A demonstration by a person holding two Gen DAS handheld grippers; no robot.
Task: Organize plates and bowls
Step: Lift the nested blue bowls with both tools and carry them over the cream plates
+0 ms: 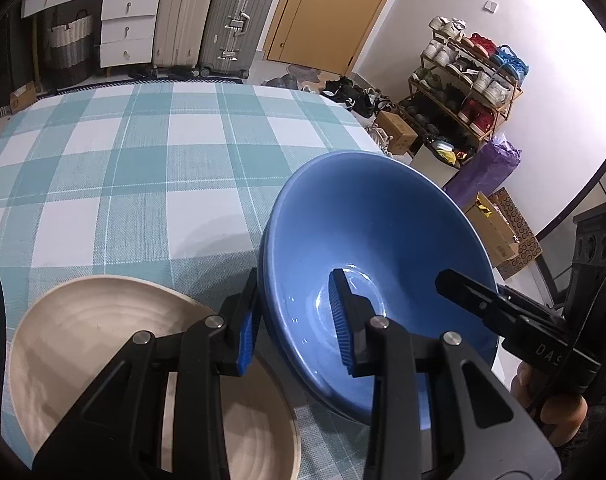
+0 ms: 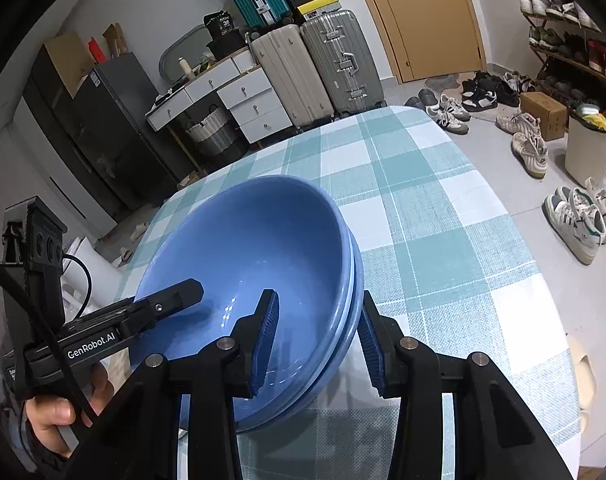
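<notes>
A stack of blue bowls (image 1: 383, 236) (image 2: 263, 240) sits tilted above the checked tablecloth (image 1: 143, 168) (image 2: 443, 220). My left gripper (image 1: 295, 320) straddles the stack's left rim, one blue pad outside and one inside, with a gap to the rim. My right gripper (image 2: 317, 340) straddles the right rim the same way, its jaws standing apart. Each gripper shows in the other's view, as the right gripper (image 1: 483, 300) and the left gripper (image 2: 159, 308). A beige plate (image 1: 103, 340) lies on the cloth at the left, partly under my left gripper.
Suitcases (image 1: 215, 16) and white drawers (image 1: 127, 28) stand behind the table. A shoe rack (image 1: 467, 80), boxes and loose shoes (image 2: 527, 148) fill the floor to the right. The table's right edge (image 2: 551, 280) is close to the bowls.
</notes>
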